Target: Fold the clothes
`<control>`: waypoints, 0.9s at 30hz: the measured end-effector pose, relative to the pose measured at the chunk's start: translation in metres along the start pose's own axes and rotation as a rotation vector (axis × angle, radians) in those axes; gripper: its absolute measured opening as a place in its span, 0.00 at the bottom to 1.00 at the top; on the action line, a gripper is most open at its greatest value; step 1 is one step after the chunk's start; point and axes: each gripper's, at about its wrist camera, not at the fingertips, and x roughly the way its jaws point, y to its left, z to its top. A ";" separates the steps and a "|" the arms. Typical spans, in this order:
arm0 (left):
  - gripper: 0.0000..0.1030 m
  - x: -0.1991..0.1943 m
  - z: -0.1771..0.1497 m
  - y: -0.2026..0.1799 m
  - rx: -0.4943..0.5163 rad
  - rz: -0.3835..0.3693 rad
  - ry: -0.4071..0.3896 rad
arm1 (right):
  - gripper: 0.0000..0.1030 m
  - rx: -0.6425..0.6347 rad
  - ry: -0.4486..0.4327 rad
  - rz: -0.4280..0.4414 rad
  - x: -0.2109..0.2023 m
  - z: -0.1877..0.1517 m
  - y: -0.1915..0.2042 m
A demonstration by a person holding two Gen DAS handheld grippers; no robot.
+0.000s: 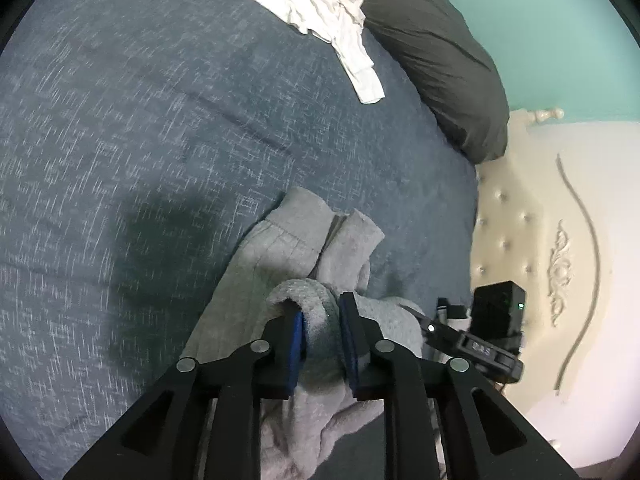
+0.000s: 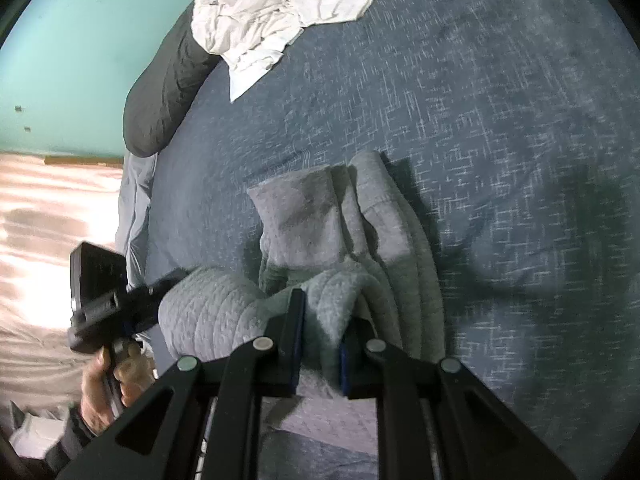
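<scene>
A dark pillow [image 1: 436, 56] lies at the edge of a blue flecked bedspread [image 1: 140, 128], beside a cream tufted headboard [image 1: 516, 216] and a teal wall [image 2: 80, 52].

Grey garment [image 1: 280, 248] clamped in both tongs: soft, fuzzy knit, matt. Bedcover [image 1: 140, 140] beneath it: blue woven cloth, flecked white, matt. Beyond the tongs, white shirt [image 2: 264, 20]: thin, crumpled cloth.
</scene>
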 end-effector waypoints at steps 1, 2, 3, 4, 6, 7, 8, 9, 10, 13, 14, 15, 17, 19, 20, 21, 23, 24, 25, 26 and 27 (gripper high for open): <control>0.23 -0.002 -0.001 0.003 -0.003 -0.007 -0.001 | 0.13 0.006 0.004 0.003 0.002 0.001 0.000; 0.28 -0.004 -0.002 0.006 -0.009 -0.010 -0.001 | 0.13 0.008 0.007 0.007 0.003 0.002 0.000; 0.33 -0.005 -0.002 0.009 -0.015 -0.013 0.000 | 0.13 0.009 0.008 0.010 0.003 0.003 0.001; 0.49 -0.006 -0.003 0.012 -0.021 -0.016 0.001 | 0.13 0.008 0.009 0.010 0.003 0.003 0.001; 0.59 -0.010 -0.004 0.019 -0.034 -0.024 0.004 | 0.13 0.011 0.012 0.010 0.003 0.002 -0.001; 0.59 -0.012 -0.005 0.020 -0.030 -0.017 -0.004 | 0.13 0.014 0.012 0.011 0.002 0.001 -0.002; 0.59 -0.016 -0.007 0.020 -0.005 0.011 -0.014 | 0.13 0.018 0.008 0.015 0.000 0.000 -0.004; 0.59 -0.017 -0.009 0.018 0.020 0.030 -0.013 | 0.13 0.023 0.005 0.019 -0.001 -0.001 -0.007; 0.59 -0.017 -0.011 0.017 0.035 0.034 -0.009 | 0.13 0.026 0.001 0.022 -0.003 -0.003 -0.008; 0.59 -0.014 -0.027 0.007 0.106 0.018 0.027 | 0.14 0.034 -0.008 0.026 -0.003 -0.005 -0.010; 0.59 -0.012 -0.033 0.004 0.131 0.010 0.040 | 0.17 0.041 -0.010 0.031 -0.002 -0.005 -0.010; 0.59 -0.010 -0.039 0.000 0.156 0.003 0.051 | 0.17 0.050 -0.011 0.038 -0.002 -0.005 -0.010; 0.59 -0.003 -0.046 0.001 0.161 -0.001 0.063 | 0.17 0.064 -0.012 0.045 0.000 -0.003 -0.011; 0.59 0.003 -0.049 0.002 0.161 -0.004 0.069 | 0.18 0.065 -0.012 0.046 0.000 -0.002 -0.010; 0.57 0.006 -0.050 0.002 0.159 -0.005 0.067 | 0.18 0.061 -0.010 0.045 0.000 -0.001 -0.010; 0.57 0.010 -0.049 0.002 0.165 -0.006 0.065 | 0.18 0.056 -0.009 0.047 0.000 -0.001 -0.010; 0.46 0.015 -0.047 0.001 0.173 -0.010 0.058 | 0.22 0.056 -0.008 0.056 -0.003 0.000 -0.013; 0.38 0.016 -0.045 0.000 0.175 -0.009 0.054 | 0.24 0.061 -0.009 0.062 -0.005 0.000 -0.015; 0.29 0.018 -0.043 0.000 0.178 -0.009 0.050 | 0.26 0.065 -0.011 0.069 -0.007 -0.001 -0.017; 0.23 0.020 -0.041 -0.001 0.181 -0.008 0.047 | 0.27 0.070 -0.014 0.076 -0.010 -0.001 -0.019; 0.19 0.022 -0.039 -0.001 0.183 -0.007 0.043 | 0.28 0.071 -0.015 0.081 -0.012 -0.001 -0.020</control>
